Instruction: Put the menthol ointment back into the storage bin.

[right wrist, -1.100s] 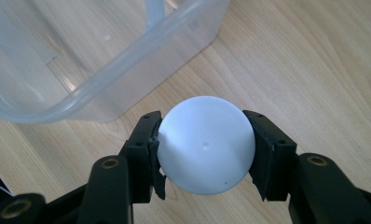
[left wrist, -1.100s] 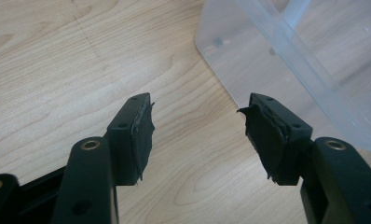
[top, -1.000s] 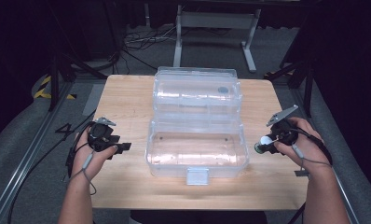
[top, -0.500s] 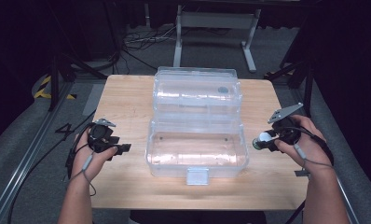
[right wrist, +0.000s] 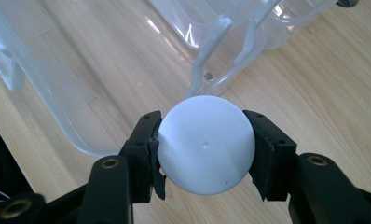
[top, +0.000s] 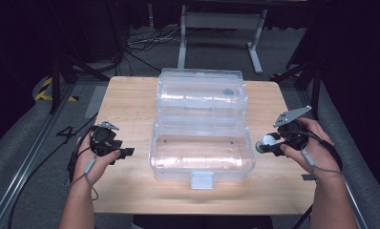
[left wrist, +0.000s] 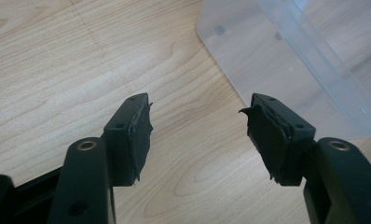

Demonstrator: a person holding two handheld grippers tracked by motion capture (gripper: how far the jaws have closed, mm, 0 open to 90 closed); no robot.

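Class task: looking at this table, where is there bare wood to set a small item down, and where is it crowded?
Bare wood lies left of the clear box, around the left gripper, and on the table at its far left corner. The right gripper, holding the white ball, crowds the narrower right strip.

Open box (top: pixel 201 143) mid-table (top: pixel 131 102), ball (top: pixel 269 140) just right of it

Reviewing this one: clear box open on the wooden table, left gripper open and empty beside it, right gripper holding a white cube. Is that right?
Not quite: the right gripper holds a white ball, not a cube. The right gripper view shows its round surface clamped between the two pads. The rest stands: the clear box lies open on the wooden table, and the left gripper is open and empty beside it.
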